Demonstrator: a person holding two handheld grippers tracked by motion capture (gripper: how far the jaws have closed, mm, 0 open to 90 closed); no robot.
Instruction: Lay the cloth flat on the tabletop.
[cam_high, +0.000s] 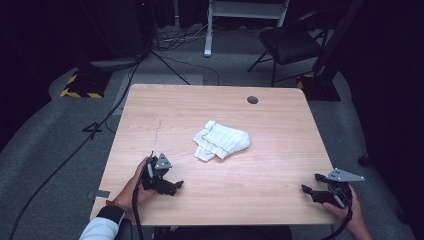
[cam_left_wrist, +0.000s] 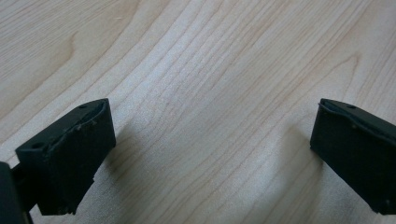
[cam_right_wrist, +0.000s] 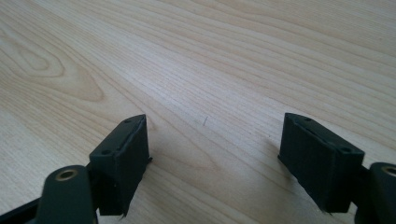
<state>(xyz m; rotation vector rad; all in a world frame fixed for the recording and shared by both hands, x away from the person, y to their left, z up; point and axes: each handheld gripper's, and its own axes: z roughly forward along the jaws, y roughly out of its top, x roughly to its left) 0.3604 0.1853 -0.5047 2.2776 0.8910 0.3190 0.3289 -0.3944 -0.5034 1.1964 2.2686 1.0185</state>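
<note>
A crumpled white cloth (cam_high: 221, 140) with thin dark stripes lies near the middle of the light wooden table (cam_high: 280, 165). My left gripper (cam_high: 172, 186) rests low over the table's front left, held in a hand, well short of the cloth. Its jaws stand wide apart over bare wood, as the left gripper view (cam_left_wrist: 212, 154) shows. My right gripper (cam_high: 312, 183) sits at the front right corner, also in a hand. In the right gripper view (cam_right_wrist: 215, 158) its jaws are spread with only wood grain between them.
A round grommet hole (cam_high: 252, 100) sits near the table's far edge. Beyond the table stand a dark chair (cam_high: 290, 45), a white frame leg (cam_high: 207, 30) and cables on grey carpet (cam_high: 60, 150). A yellow-black striped base (cam_high: 80, 89) is at far left.
</note>
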